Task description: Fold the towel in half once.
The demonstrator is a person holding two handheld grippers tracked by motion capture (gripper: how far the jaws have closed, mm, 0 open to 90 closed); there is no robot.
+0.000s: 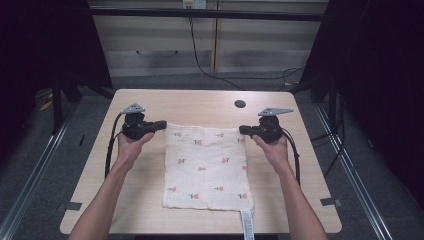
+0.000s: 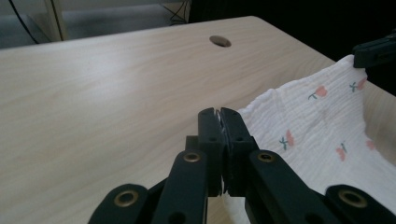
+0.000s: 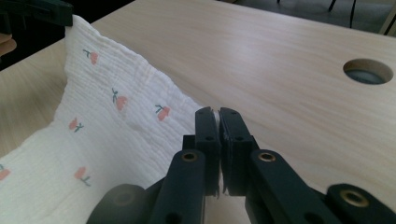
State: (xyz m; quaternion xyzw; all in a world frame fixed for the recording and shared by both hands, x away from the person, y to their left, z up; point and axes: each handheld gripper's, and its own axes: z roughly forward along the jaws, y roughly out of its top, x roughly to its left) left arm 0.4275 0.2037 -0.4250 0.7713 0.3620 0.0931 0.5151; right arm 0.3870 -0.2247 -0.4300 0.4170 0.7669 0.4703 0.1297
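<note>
- While the white cloth (image 1: 207, 167) with small pink flower prints lies spread over the middle of the wooden table (image 1: 95, 192), its two far corners are pinched, one in each gripper.
- In the high view the left gripper (image 1: 161, 124) sits at the cloth's far left corner, held by the person's left hand (image 1: 131, 145), with a grey three-cornered plate on top of it.
- In the left gripper view its two black jaws are pressed together, with a thin sliver of the cloth (image 2: 317, 126) clamped between the tips; the fabric rises from the table to the jaws.
- In the high view the right gripper (image 1: 242, 130) sits at the cloth's far right corner, held by the right hand (image 1: 272, 150).
- In the right gripper view its jaws are likewise closed on the edge of the cloth (image 3: 93, 140), with white fabric showing in the slit between them.
- Across the cloth from each gripper, the other gripper's black tip shows clamped on the opposite corner in both gripper views.
- Beyond the cloth's far edge, a round cable hole (image 1: 240, 104) is set in the tabletop, nearer the right gripper.
- At the cloth's near right corner a white care label (image 1: 247, 224) hangs over the table's near edge; print on it is too small to read.
</note>
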